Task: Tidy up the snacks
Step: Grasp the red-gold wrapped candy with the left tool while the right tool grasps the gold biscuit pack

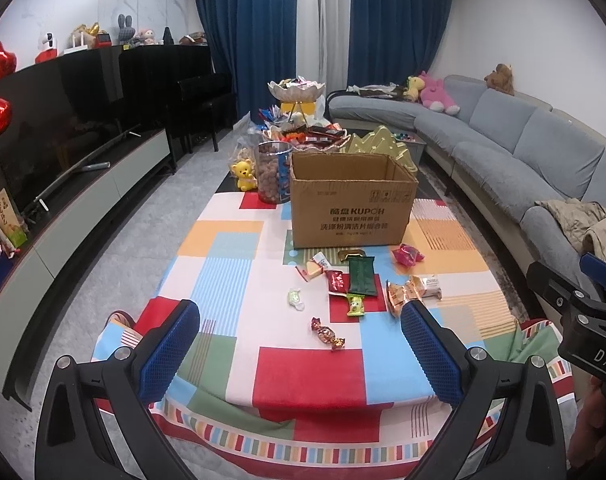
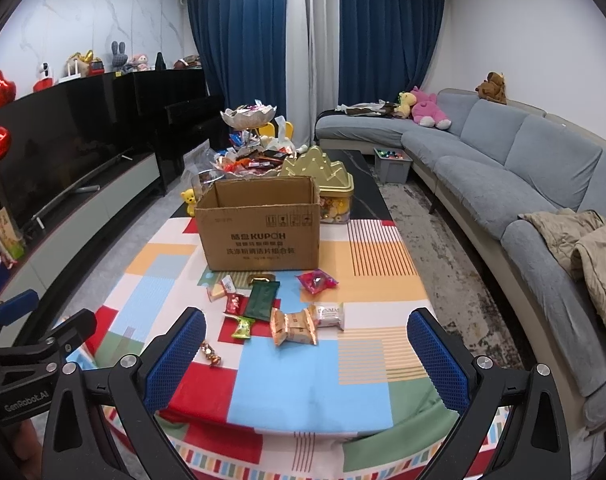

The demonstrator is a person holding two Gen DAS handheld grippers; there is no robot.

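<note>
An open brown cardboard box (image 1: 353,200) (image 2: 259,228) stands on the patchwork tablecloth (image 1: 303,364) (image 2: 303,380). Several wrapped snacks lie loose in front of it: a dark green packet (image 1: 361,276) (image 2: 263,298), a pink packet (image 1: 407,254) (image 2: 316,281), a tan wafer pack (image 1: 401,294) (image 2: 295,326), a brown candy (image 1: 328,334) (image 2: 211,353) and a small green candy (image 1: 355,305) (image 2: 242,327). My left gripper (image 1: 301,356) is open above the near table edge, nothing between its blue pads. My right gripper (image 2: 307,360) is likewise open and empty.
Behind the box stand a jar of nuts (image 1: 273,172), a yellow bear toy (image 1: 243,176), a gold tin (image 2: 323,176) and tiered bowls of snacks (image 2: 249,116). A grey sofa (image 2: 523,168) runs along the right, a TV cabinet (image 1: 83,200) along the left.
</note>
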